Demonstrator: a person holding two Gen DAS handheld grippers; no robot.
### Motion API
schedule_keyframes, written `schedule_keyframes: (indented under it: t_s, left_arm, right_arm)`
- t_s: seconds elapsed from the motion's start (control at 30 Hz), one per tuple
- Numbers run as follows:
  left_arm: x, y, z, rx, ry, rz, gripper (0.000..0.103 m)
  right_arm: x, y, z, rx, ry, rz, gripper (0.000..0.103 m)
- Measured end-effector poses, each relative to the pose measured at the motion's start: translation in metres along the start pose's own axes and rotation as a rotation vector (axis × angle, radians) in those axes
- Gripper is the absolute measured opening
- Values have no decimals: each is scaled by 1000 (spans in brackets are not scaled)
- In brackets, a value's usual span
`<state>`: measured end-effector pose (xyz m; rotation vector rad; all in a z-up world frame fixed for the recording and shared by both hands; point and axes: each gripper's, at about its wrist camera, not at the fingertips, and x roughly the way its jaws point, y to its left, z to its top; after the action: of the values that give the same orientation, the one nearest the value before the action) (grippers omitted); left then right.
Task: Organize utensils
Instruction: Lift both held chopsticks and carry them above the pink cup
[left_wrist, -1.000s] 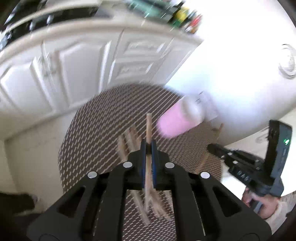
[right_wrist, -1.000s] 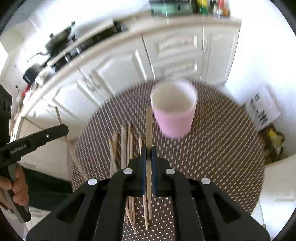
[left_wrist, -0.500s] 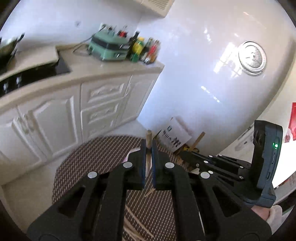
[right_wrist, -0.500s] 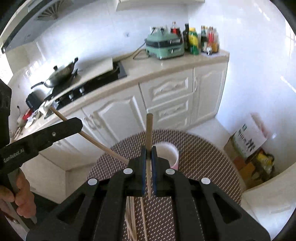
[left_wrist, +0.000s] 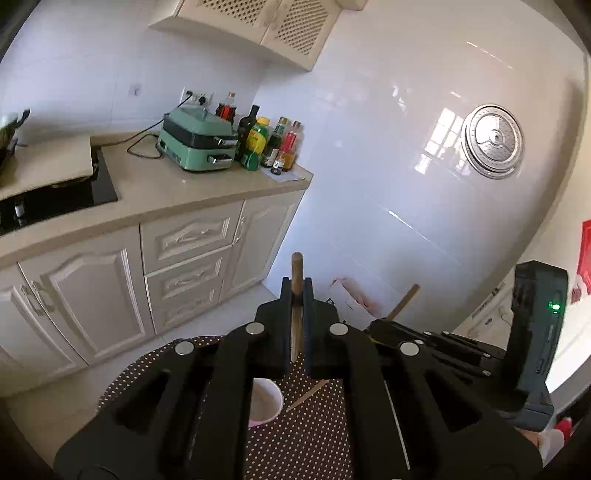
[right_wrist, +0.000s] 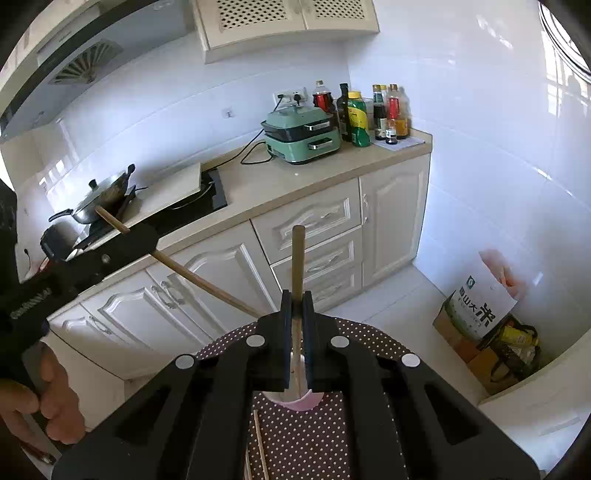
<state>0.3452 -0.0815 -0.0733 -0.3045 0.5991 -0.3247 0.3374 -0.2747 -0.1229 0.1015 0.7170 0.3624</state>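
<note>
Both claws are raised and tilted up over the dotted table (left_wrist: 303, 443) — left claw (left_wrist: 296, 295) pinching one chopstick (left_wrist: 296, 273), right claw (right_wrist: 296, 306) pinching another chopstick (right_wrist: 297, 258) above the pink cup (right_wrist: 295, 400).

A home kitchen (hob (right_wrist: 192, 206), wok (right_wrist: 103, 192), cabinets (right_wrist: 314, 236)).

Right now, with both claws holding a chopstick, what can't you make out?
- Pink cup: right wrist view, mostly hidden behind the right claw.
- Chopsticks on the table: count unknown, cut off by the claw body.
- Left claw: the lower tip of its chopstick is hidden by the claw.
</note>
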Motion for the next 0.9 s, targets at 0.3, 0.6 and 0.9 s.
schedule_keyframes:
  t_s: [0.3, 0.6, 0.9]
  left_arm:
    - [28, 23, -15, -43, 59, 36, 5]
    - [4, 28, -14, -47, 37, 60, 5]
    - [26, 23, -30, -3, 121, 87, 5]
  right_arm:
    - [39, -7, 5, 9, 20, 27, 4]
    - [60, -8, -7, 15, 62, 41, 4]
    - [72, -10, -18, 1, 92, 32, 4]
